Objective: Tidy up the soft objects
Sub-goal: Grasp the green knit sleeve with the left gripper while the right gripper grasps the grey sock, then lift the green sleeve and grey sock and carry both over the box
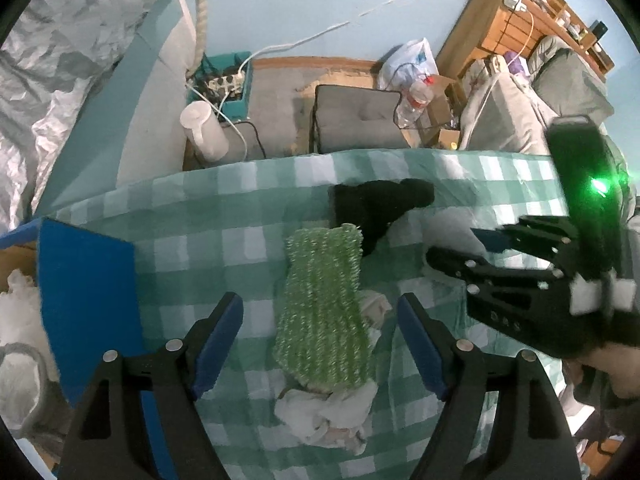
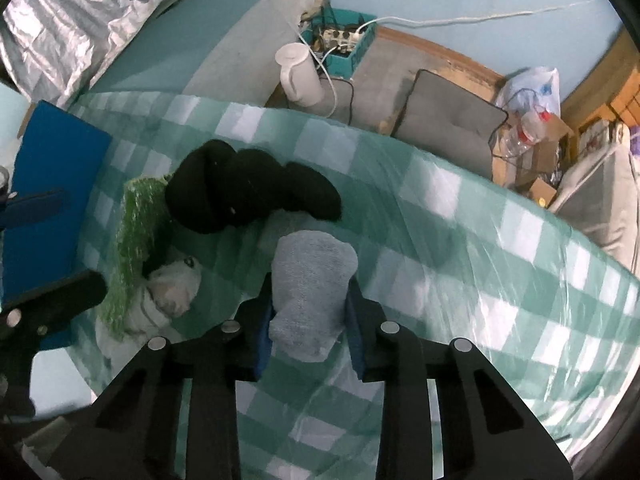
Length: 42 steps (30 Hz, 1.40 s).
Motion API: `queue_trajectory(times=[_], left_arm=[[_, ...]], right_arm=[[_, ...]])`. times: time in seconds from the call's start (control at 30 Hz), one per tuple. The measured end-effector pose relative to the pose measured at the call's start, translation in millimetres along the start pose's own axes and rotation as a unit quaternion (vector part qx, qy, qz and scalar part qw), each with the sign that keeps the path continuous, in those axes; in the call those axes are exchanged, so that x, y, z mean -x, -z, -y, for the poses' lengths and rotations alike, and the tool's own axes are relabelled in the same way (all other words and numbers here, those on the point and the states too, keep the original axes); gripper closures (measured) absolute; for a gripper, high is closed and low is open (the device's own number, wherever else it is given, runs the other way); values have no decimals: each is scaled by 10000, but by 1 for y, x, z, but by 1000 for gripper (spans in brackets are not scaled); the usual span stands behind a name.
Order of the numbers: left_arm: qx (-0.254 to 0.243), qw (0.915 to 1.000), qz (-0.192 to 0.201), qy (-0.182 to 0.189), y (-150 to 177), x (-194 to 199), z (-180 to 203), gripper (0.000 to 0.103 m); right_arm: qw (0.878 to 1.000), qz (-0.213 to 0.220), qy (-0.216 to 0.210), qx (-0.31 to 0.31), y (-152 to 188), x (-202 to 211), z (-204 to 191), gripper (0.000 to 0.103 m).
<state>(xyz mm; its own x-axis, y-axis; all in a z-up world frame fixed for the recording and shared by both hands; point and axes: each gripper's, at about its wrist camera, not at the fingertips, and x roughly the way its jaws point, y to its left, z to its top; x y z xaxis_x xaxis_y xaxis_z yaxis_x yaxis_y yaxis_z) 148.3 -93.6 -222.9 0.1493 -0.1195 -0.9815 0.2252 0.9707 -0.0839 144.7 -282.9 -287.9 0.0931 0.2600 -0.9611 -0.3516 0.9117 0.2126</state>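
A green knitted cloth lies on the checkered table, over crumpled white cloths. A black soft item lies just beyond it. My left gripper is open, its fingers on either side of the green cloth. My right gripper is shut on a light grey-blue cloth. The right wrist view also shows the black item, the green cloth and a white cloth to the left. My right gripper shows at the right of the left wrist view.
A blue box stands at the table's left edge, also in the right wrist view. Beyond the table are a white jug, a grey cushion, a teal crate with cables and a bed.
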Motion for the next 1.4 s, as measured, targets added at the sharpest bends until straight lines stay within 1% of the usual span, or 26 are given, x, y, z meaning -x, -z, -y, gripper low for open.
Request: queue_trajectory(times=[0.1,0.2,0.27,0.3,0.37,0.43,0.47,0.5,0.53,0.6,0.7,0.8,1.0,1.13,1.4], left_arm=[[23,9999,-107,-20,-5,-9,4,22],[70,9995,-257,-154,-10,-20,4,22],[172,9989,-385,-188,-12,-29,-1,23],[244,9987,-414,-146,-13,-32,-3,25],[436,9980,-462,-25,-13,-36,-10,32],[615,9965,-548,110,-13,-39,-18,47],[644,9962,-561,160,-12,-38,-19,51],[651,9960,-568,218,-11,-38,-20,58],[614,9961,-546,309,-10,-36,-22,69],[536,9965,-520,367,-7,-32,-20,79],[410,9975,-465,352,-3,-27,-19,89],[332,9984,-354,290,3,-20,-18,93],[229,9990,-217,303,12,-9,-18,96],[240,9991,-95,328,17,1,-21,96],[226,9993,164,255,31,24,-21,96]], right_arm=[[10000,21,-11,-77,8,3,3,74],[9999,49,-42,-145,16,5,7,74],[9997,42,-79,-226,22,5,9,74],[9996,48,-85,-250,23,5,10,74],[9995,63,-97,-310,26,5,10,74],[9994,79,-97,-336,28,6,11,74],[9993,92,-90,-338,28,6,10,74],[9994,96,-86,-336,29,6,10,74],[9994,100,-81,-334,29,6,10,74],[9994,97,-63,-314,30,6,9,74],[9996,118,-53,-263,30,7,9,74],[9997,158,-62,-150,32,9,4,75],[9997,211,-8,-86,36,15,-3,76],[9996,277,-7,-69,39,22,-7,76],[9992,381,83,50,45,37,-18,76]])
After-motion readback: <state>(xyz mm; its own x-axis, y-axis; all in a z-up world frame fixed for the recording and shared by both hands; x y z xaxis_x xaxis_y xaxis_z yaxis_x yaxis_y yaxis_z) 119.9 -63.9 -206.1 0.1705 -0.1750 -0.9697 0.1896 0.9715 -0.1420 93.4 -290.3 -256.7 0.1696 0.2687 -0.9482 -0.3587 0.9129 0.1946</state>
